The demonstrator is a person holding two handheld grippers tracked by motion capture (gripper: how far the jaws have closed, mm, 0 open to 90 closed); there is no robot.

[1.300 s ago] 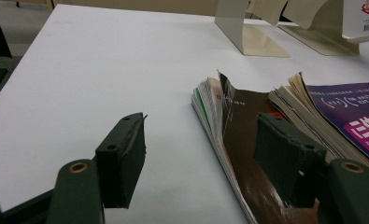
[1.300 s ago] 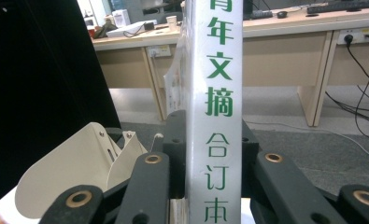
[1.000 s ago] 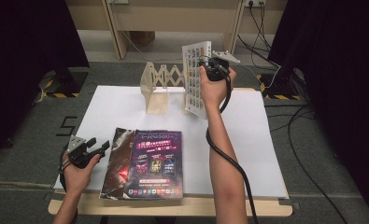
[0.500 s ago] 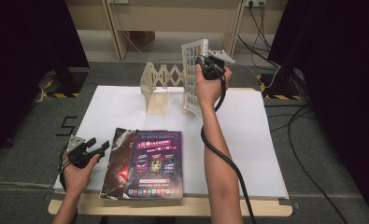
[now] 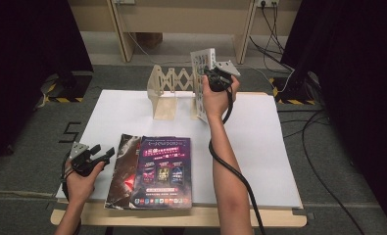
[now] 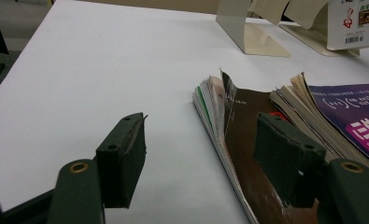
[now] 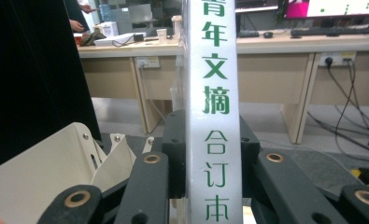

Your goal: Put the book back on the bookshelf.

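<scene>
White book (image 5: 201, 73) is standing upright at the far side of the bench (image 5: 279, 147), right by the folding book rack (image 5: 169, 93), and the right tool (image 5: 211, 73) is clenching it. In the right gripper view the spine (image 7: 213, 116) with green lettering is sitting between the two black pads (image 7: 176, 154), both pressing on it; the bottom of the spine is getting cut off by the frame edge. From above, the person's right hand (image 5: 218, 95) is covering the lower part of the book, so whether it's resting on the rack's base or hanging just above it is hard to tell.

Left tool (image 5: 100, 154) is hanging near the bench's left front corner, released, nothing between its pads. In the left gripper view one pad (image 6: 285, 158) is blocking part of the brown magazine (image 6: 247, 140). The purple magazine (image 5: 164, 169) is lying on top, running off the frame's right edge in that view.
</scene>
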